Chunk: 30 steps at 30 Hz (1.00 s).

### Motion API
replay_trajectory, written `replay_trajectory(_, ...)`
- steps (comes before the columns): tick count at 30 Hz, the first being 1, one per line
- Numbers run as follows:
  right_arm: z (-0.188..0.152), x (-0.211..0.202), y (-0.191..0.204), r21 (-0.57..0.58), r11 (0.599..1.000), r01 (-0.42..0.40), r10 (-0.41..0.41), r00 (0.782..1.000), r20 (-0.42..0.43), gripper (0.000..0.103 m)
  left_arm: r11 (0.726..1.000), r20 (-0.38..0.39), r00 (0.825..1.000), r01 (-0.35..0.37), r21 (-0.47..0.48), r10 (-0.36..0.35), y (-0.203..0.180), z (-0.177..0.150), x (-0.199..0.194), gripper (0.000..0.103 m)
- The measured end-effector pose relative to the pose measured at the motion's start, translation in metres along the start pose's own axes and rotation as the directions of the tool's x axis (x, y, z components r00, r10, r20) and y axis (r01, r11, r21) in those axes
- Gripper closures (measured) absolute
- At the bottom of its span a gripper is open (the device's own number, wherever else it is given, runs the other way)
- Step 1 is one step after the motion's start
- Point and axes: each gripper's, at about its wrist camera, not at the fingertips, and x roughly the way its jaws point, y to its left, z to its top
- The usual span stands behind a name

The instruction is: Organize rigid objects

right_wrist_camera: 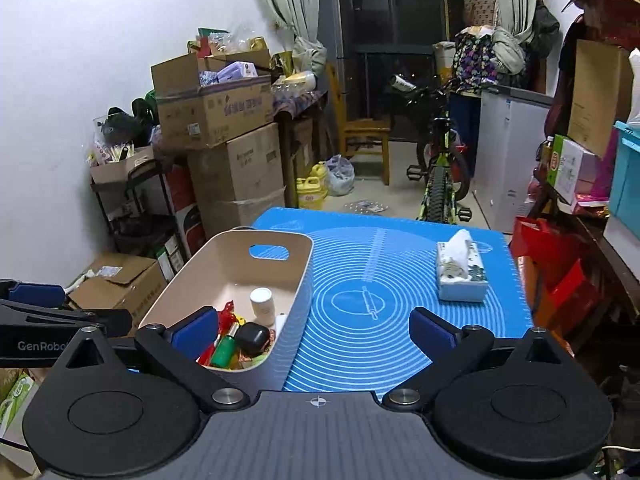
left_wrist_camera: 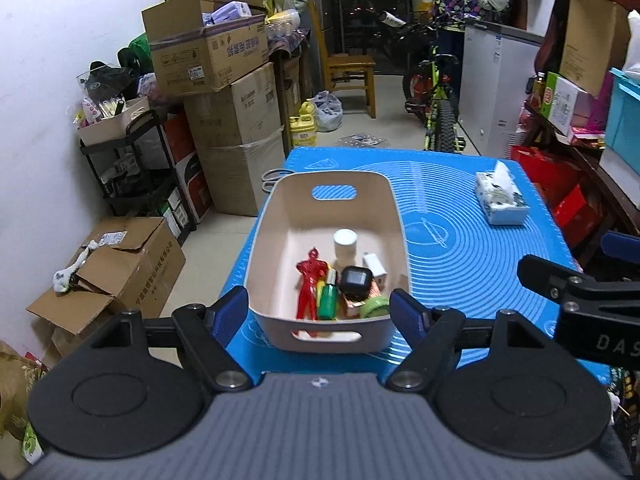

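A beige bin (left_wrist_camera: 272, 216) (right_wrist_camera: 298, 280) stands on the left side of the blue mat (left_wrist_camera: 460, 248) (right_wrist_camera: 360, 312). Inside lie a red figure (left_wrist_camera: 308, 284), a green bottle (left_wrist_camera: 329, 300) (right_wrist_camera: 224, 350), a black case (left_wrist_camera: 355, 282) (right_wrist_camera: 253, 338), a white jar (left_wrist_camera: 345, 245) (right_wrist_camera: 262, 305), a white charger (left_wrist_camera: 374, 266) and a green tape roll (left_wrist_camera: 374, 307). My left gripper (left_wrist_camera: 320, 312) is open and empty, its fingers on either side of the bin's near end. My right gripper (right_wrist_camera: 314, 330) is open and empty, above the bin's right wall and the mat.
A tissue box (left_wrist_camera: 500, 196) (right_wrist_camera: 460, 276) sits on the mat's far right. Scissors (left_wrist_camera: 274, 178) lie behind the bin. Stacked cardboard boxes (left_wrist_camera: 224, 92), a black shelf (left_wrist_camera: 132, 168), a wooden chair (left_wrist_camera: 352, 72) and a bicycle (left_wrist_camera: 438, 100) stand beyond the table.
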Motion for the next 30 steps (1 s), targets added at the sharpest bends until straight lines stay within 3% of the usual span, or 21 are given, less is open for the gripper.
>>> replay_trajectory(12,-0.040,-0.051,-0.013,0.012,1.000,0.005,-0.005,1.000,0.004,0.003,0.999,0.010,1.000,0.022,0.029,-0.022,-0.017,-0.033,-0.034,0.025)
replay_trajectory(30,-0.069,-0.107,-0.007,0.010,1.000,0.012,-0.013,0.999,0.041,0.003,0.998,-0.014,0.999,0.050,0.034,-0.049,-0.019,-0.070,-0.067,0.025)
